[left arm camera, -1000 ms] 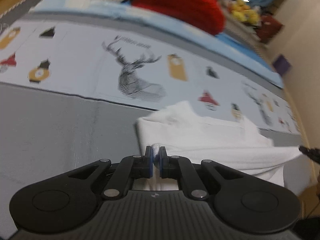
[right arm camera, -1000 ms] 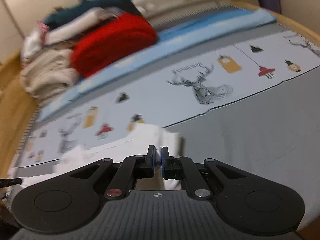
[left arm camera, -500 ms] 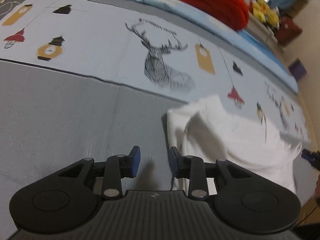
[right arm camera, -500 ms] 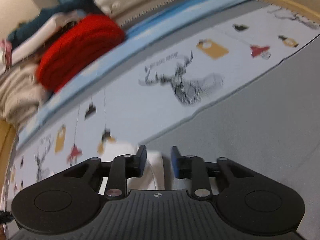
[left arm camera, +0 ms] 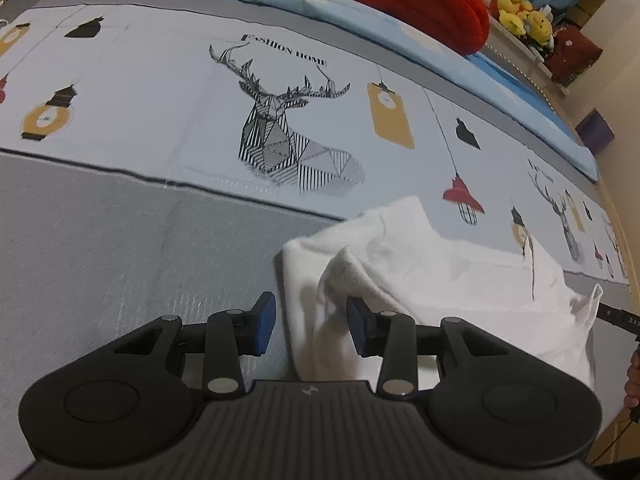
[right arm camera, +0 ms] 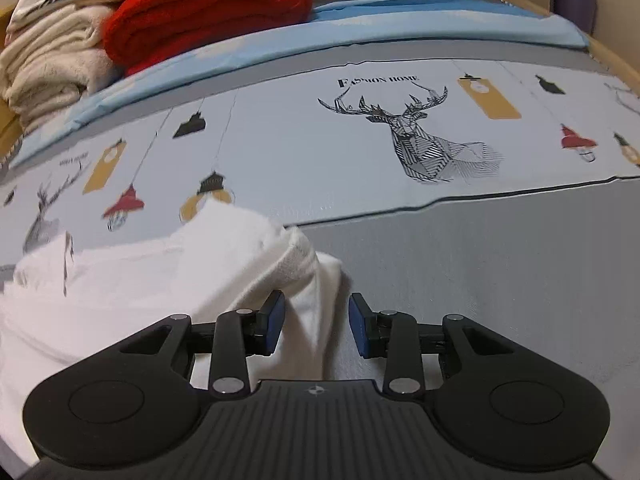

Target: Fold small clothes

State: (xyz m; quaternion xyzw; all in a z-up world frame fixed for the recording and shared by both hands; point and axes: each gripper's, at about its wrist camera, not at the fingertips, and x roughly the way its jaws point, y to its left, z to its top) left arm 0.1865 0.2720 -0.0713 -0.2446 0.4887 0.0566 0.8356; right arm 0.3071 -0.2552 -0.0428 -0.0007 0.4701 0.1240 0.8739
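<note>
left tongs (left arm camera: 310, 326) wide, right tongs (right arm camera: 316, 326) wide; white garment (left arm camera: 432, 276) on grey deer-print bedspread (left arm camera: 120, 240).

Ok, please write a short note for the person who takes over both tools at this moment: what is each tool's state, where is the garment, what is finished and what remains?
Left tool: open, holds nothing; the edge of the small white cotton garment lies between its blue pads.
Right tool: open, holds nothing; a garment corner lies between its fingers.
Garment: released on the grey part of the printed deer bedsheet, one layer folded over, loose and rumpled.
Done: one fold appears laid.
Left: probably flatten it, fold again, then put it aside.
</note>
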